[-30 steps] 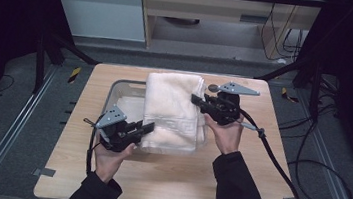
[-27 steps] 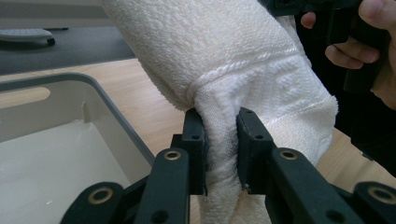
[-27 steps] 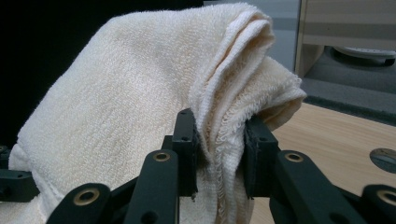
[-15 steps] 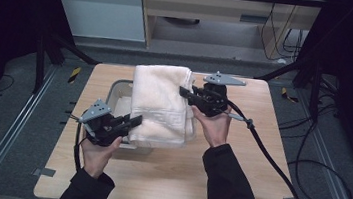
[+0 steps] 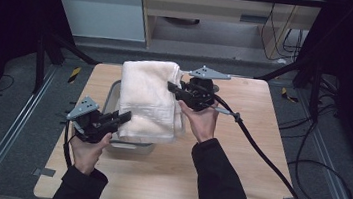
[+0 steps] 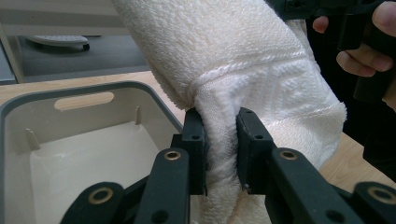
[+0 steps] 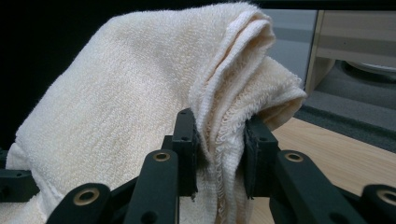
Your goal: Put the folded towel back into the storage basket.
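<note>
A folded cream towel point(image 5: 147, 98) hangs lifted above a grey plastic bin point(image 5: 112, 95) on the wooden table. My left gripper point(image 5: 123, 117) is shut on the towel's near lower edge. In the left gripper view its jaws pinch a thick fold of the towel point(image 6: 252, 79) above the bin point(image 6: 88, 140), whose inside is bare. My right gripper point(image 5: 172, 87) is shut on the towel's far right edge. The right gripper view has the layered edge of the towel point(image 7: 140, 93) squeezed between that gripper's jaws.
The wooden table point(image 5: 237, 167) has bare surface to the right and front of the bin. A thick black cable point(image 5: 259, 149) trails from the right gripper across the table's right half. Metal rails and dark floor surround the table.
Both grippers have carried the towel leftward and slightly up, so it now hangs more over the bin's right side. The grips have stayed the same.
</note>
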The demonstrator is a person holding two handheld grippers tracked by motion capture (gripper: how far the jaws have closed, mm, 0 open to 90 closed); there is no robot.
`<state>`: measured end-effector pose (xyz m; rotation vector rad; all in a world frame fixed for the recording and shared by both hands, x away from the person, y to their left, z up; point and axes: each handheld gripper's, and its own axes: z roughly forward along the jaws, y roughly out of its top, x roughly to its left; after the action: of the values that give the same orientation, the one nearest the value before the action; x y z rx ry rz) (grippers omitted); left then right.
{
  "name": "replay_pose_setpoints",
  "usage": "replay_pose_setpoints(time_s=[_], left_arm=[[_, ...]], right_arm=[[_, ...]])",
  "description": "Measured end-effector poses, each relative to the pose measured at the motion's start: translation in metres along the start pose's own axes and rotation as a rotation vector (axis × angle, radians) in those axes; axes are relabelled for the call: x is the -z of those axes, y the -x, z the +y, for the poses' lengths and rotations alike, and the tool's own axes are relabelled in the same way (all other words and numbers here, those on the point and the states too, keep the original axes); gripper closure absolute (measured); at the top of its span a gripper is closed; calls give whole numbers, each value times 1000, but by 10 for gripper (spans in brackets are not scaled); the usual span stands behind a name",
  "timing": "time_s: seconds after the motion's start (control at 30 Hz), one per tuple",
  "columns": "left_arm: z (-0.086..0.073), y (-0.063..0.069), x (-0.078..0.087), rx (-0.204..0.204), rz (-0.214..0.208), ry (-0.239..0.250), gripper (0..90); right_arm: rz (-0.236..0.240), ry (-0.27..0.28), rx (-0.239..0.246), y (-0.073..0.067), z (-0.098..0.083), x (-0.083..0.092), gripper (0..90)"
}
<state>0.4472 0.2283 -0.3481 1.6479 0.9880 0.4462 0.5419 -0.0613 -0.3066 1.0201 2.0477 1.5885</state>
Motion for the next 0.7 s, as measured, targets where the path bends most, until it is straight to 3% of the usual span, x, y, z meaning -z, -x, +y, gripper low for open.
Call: replay_pose_setpoints(time_s=[0.7], left_arm=[[1, -35, 22, 24, 77, 3, 750]], right_arm=[[24, -8, 8, -24, 9, -42, 707]])
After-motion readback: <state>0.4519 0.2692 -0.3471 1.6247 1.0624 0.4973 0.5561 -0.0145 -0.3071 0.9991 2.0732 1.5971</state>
